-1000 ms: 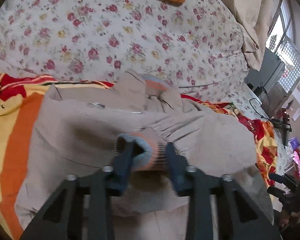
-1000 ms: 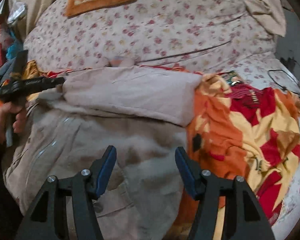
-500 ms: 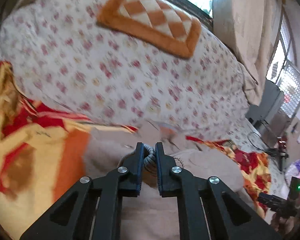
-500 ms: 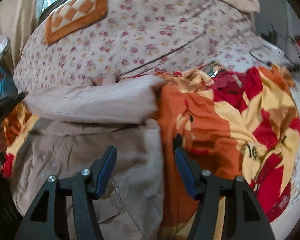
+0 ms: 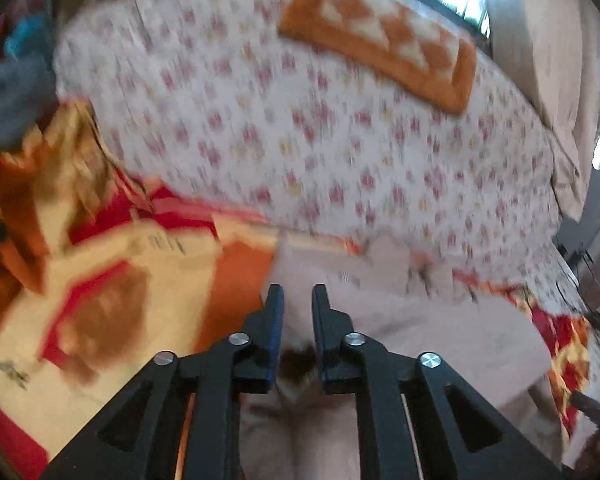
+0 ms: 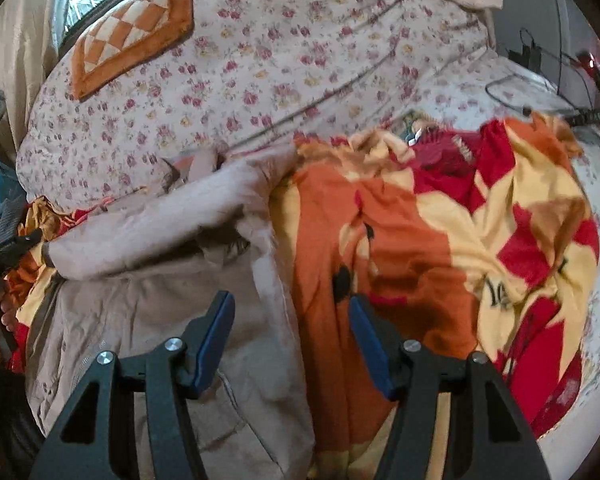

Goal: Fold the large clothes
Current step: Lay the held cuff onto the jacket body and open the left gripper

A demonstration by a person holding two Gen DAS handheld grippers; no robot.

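A large beige jacket (image 6: 172,300) lies on a red, orange and yellow blanket (image 6: 440,240) on the bed, one sleeve (image 6: 168,224) folded across its body. In the left wrist view the jacket (image 5: 440,332) is blurred. My left gripper (image 5: 298,300) is nearly shut on the sleeve's cuff (image 5: 296,364), held deep between the jaws. In the right wrist view the left gripper (image 6: 8,248) holds the sleeve end at the far left. My right gripper (image 6: 292,308) is open and empty, hovering over the jacket's right edge.
A floral quilt (image 6: 280,60) is piled behind the jacket with an orange checked cushion (image 6: 132,36) on top. Cables (image 6: 540,92) lie on the sheet at far right. Curtains and a window stand behind the bed.
My left gripper closed on the cuff and carried the sleeve leftward across the jacket. The right gripper stayed open and shifted right toward the jacket's edge.
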